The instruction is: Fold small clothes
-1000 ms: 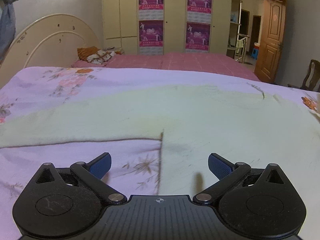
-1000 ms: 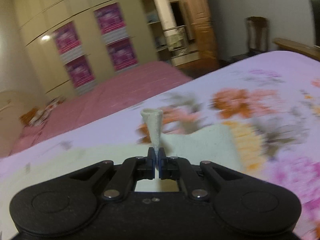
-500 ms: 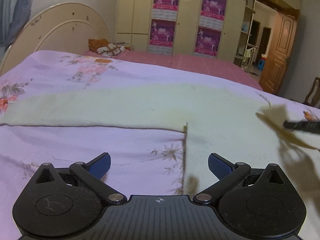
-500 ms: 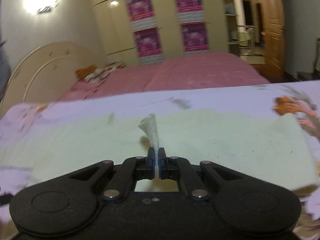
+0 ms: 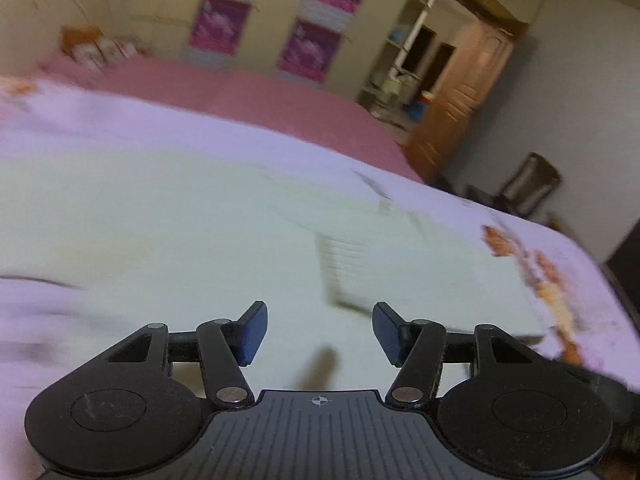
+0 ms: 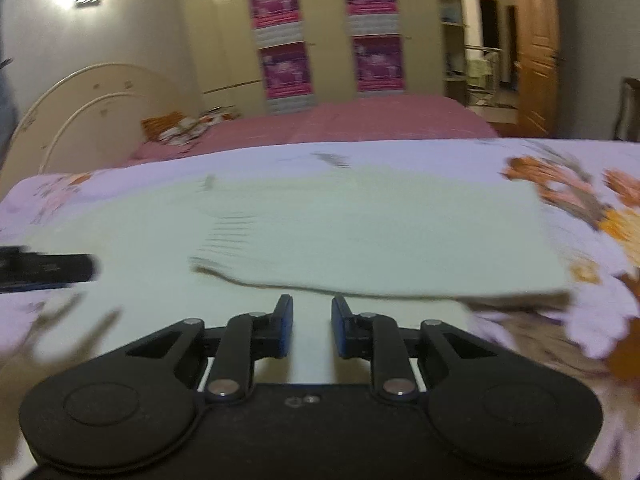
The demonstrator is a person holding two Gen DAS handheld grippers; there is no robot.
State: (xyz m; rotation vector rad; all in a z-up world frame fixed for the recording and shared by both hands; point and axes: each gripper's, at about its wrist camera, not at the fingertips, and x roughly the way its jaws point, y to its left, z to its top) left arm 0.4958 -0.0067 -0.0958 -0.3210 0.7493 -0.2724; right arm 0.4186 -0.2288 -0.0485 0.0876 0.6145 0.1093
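Note:
A pale cream knitted garment (image 5: 180,220) lies flat on the lilac flowered bedspread (image 5: 580,280). One sleeve with a ribbed cuff (image 6: 224,244) lies folded across the body (image 6: 380,240); it also shows in the left wrist view (image 5: 348,264). My left gripper (image 5: 318,332) is open and empty, low over the garment's body. My right gripper (image 6: 312,328) is open and empty, just short of the folded sleeve's edge. The left gripper's tip (image 6: 48,268) shows at the left of the right wrist view. Both views are motion-blurred.
A second bed with a pink cover (image 6: 360,120) and a cream headboard (image 6: 92,104) stands behind. Cream wardrobes with purple posters (image 6: 376,24) line the far wall. A wooden door (image 5: 468,96) and a chair (image 5: 528,184) stand at the right.
My right gripper has opened and let go of the sleeve cuff, which now lies folded across the body. My left gripper has swung right over the garment and its jaws stand narrower.

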